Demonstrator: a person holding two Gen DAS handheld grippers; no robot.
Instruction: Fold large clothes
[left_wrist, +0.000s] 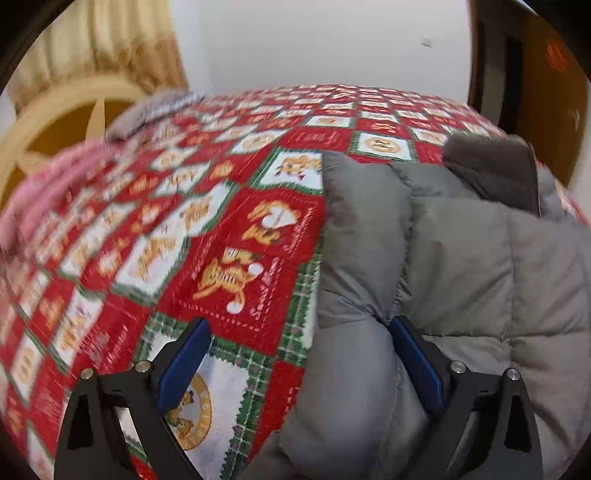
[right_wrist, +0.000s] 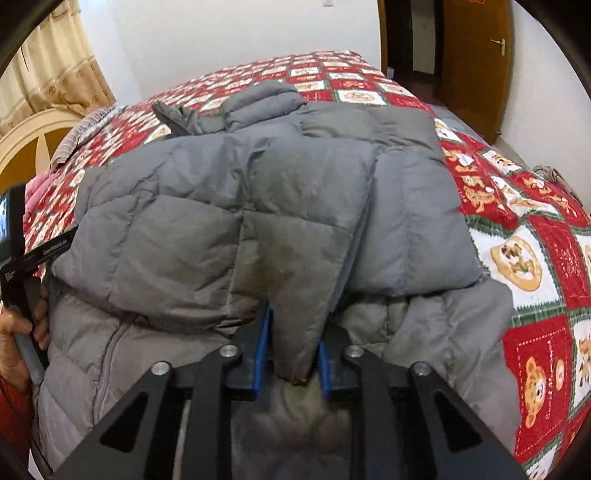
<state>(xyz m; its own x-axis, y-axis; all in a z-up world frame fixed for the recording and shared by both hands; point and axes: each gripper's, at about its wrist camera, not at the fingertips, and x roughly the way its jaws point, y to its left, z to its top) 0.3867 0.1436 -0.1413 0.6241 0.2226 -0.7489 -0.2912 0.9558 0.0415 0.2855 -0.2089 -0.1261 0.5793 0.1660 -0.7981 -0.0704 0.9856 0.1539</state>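
Left gripper (left_wrist: 299, 354): your jaws stand wide open, astride the jacket's (left_wrist: 461, 266) left edge, lower frame.
Jacket: grey, spread on the bed (left_wrist: 240, 206), centre and right.
Right gripper (right_wrist: 293, 354): your jaws pinch a jacket fold, bottom centre.

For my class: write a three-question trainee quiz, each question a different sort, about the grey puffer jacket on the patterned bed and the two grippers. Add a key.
1. True or false: the right gripper has a fold of the grey puffer jacket between its blue pads.
2. Multiple choice: the left gripper stands with its jaws
A. pinched on a pink cloth
B. wide apart, one finger over the quilt, the other against the jacket
C. shut on the curtain
3. Fill in: the jacket lies on a red, white and green ______.

Key
1. True
2. B
3. quilt
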